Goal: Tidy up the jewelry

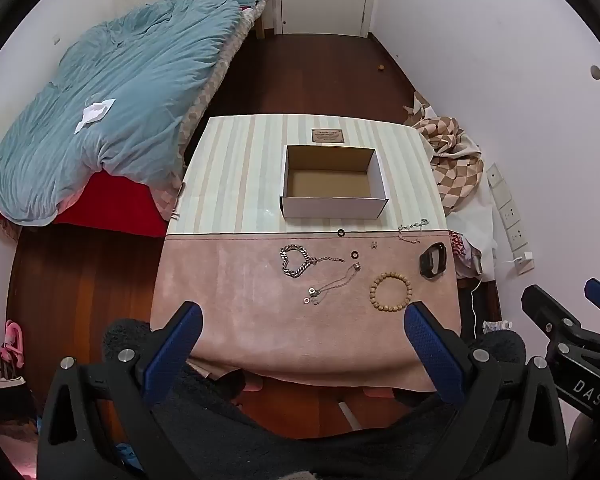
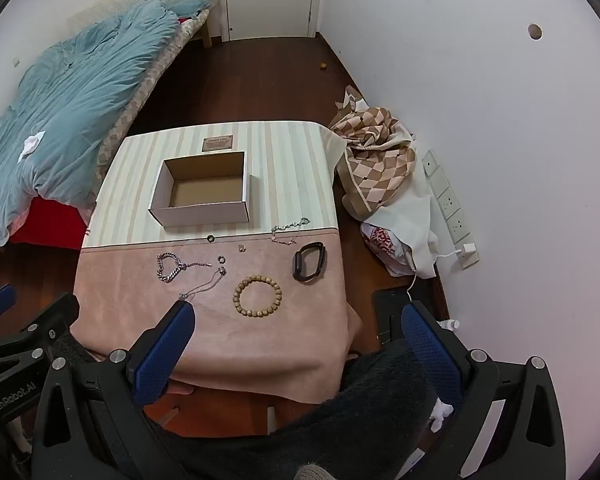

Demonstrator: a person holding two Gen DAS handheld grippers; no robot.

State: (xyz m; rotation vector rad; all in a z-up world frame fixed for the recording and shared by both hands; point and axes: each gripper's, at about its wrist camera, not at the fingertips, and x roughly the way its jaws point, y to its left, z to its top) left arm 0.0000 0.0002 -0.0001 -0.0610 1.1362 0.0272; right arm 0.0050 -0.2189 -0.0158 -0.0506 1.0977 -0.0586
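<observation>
Left gripper [image 1: 302,334]: jaws spread wide, holding nothing, hanging over the near edge of the pink cloth [image 1: 228,320].
Right gripper [image 2: 296,334]: also spread and unloaded, just beside the left one, on its right.
Jewelry: all ahead of both grippers, laid loose on the cloth, none in the box [image 1: 334,203].
Beads [image 2: 257,295]: straight ahead of the right gripper and nearest it; a round loop, no long axis.
Thin chain [image 1: 332,285]: dead ahead of the left gripper, running diagonally, far-right to near-left.
Heavy chain [image 1: 296,261]: ahead, slightly left of the left gripper.
Black band [image 2: 309,261]: ahead-right, on the right gripper's side.
Box: beyond the jewelry, open-topped.
Judgement: beads suit the right gripper, thin chain the left.
</observation>
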